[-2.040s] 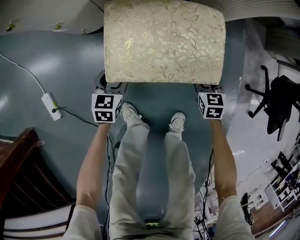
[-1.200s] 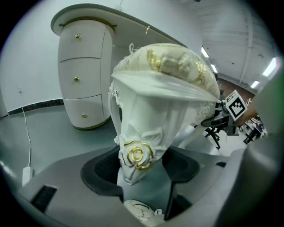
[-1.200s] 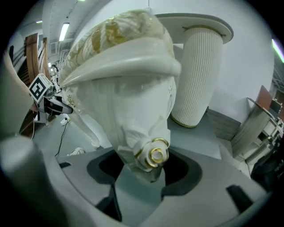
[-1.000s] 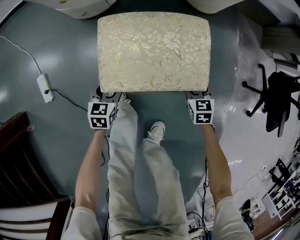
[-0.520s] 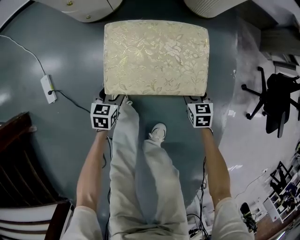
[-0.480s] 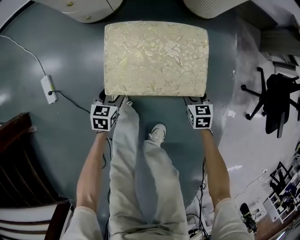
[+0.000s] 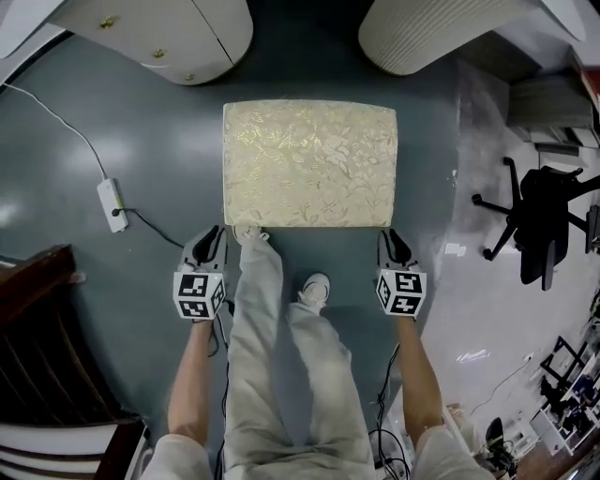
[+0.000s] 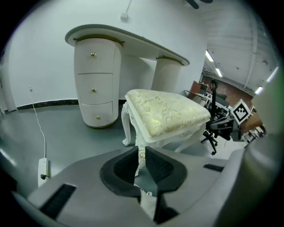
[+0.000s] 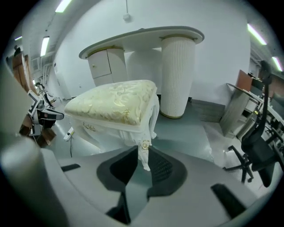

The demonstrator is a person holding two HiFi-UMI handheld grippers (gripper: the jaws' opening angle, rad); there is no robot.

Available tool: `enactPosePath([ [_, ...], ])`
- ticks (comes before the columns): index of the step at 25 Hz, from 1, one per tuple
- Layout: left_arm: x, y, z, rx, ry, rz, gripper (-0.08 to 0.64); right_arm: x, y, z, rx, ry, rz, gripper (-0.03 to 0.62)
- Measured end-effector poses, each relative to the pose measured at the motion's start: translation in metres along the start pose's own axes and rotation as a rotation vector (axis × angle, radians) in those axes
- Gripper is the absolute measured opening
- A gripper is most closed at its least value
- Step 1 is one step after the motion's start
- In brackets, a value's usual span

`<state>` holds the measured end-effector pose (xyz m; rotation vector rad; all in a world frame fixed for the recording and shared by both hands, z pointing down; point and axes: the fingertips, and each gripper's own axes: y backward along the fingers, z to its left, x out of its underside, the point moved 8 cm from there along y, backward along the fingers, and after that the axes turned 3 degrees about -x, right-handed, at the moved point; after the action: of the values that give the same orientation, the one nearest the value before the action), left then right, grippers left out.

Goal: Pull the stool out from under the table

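The stool [image 7: 309, 161], white-legged with a cream floral cushion, stands on the grey floor out in front of the table [image 7: 178, 33]. My left gripper [image 7: 214, 234] hangs just off its near left corner and my right gripper [image 7: 388, 236] just off its near right corner, both apart from it. In the left gripper view the stool [image 8: 166, 111] stands whole beyond the left gripper [image 8: 141, 153]. The left jaws are closing to a narrow gap with nothing between them. In the right gripper view the right gripper [image 9: 144, 155] is also closing on nothing, and a stool leg [image 9: 144, 153] shows beyond the gap.
The table's drawer pedestal [image 8: 94, 88] and ribbed pedestal [image 7: 441, 28] stand behind the stool. A power strip [image 7: 112, 204] with its cable lies on the floor at left. A black office chair [image 7: 539, 220] is at right, dark wooden furniture [image 7: 37, 356] at lower left. The person's legs [image 7: 281, 356] stand between the grippers.
Both grippers have let go of the stool's front legs and drawn back from it, and their jaws have narrowed. The stool now sits farther from the table.
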<state>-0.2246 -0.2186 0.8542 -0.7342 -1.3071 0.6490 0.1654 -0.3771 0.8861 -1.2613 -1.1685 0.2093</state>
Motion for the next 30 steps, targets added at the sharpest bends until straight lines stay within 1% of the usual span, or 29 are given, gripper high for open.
enactPosePath([
  [2, -0.014, 0.015, -0.004, 0.012, 0.006, -0.015, 0.031, -0.007, 0.019, 0.001, 0.009, -0.014, 0.0, 0.001],
  [3, -0.022, 0.022, -0.006, 0.025, 0.006, -0.018, 0.025, -0.012, 0.028, 0.002, 0.002, -0.015, 0.0, -0.003],
  [6, -0.045, 0.037, -0.015, 0.069, 0.006, -0.027, 0.011, -0.028, 0.049, 0.008, -0.037, -0.011, -0.01, -0.003],
  [9, -0.074, 0.052, -0.024, 0.092, 0.009, -0.049, 0.011, -0.054, 0.068, 0.012, -0.051, -0.003, -0.035, -0.003],
  [13, -0.122, 0.078, -0.038, 0.128, -0.005, -0.077, 0.011, -0.103, 0.096, 0.024, -0.067, 0.017, -0.066, -0.005],
  [17, -0.181, 0.116, -0.055, 0.163, -0.04, -0.113, 0.011, -0.163, 0.134, 0.033, -0.066, 0.057, -0.116, -0.005],
  [20, -0.228, 0.155, -0.062, 0.171, -0.063, -0.147, 0.011, -0.204, 0.17, 0.041, -0.063, 0.078, -0.144, -0.005],
  [25, -0.309, 0.212, -0.062, 0.174, -0.086, -0.225, 0.011, -0.274, 0.231, 0.06, -0.071, 0.106, -0.217, -0.005],
  [28, -0.347, 0.244, -0.07, 0.176, -0.096, -0.262, 0.011, -0.305, 0.271, 0.069, -0.086, 0.121, -0.25, -0.005],
  [30, -0.364, 0.265, -0.079, 0.179, -0.094, -0.279, 0.011, -0.319, 0.298, 0.075, -0.091, 0.126, -0.267, -0.005],
])
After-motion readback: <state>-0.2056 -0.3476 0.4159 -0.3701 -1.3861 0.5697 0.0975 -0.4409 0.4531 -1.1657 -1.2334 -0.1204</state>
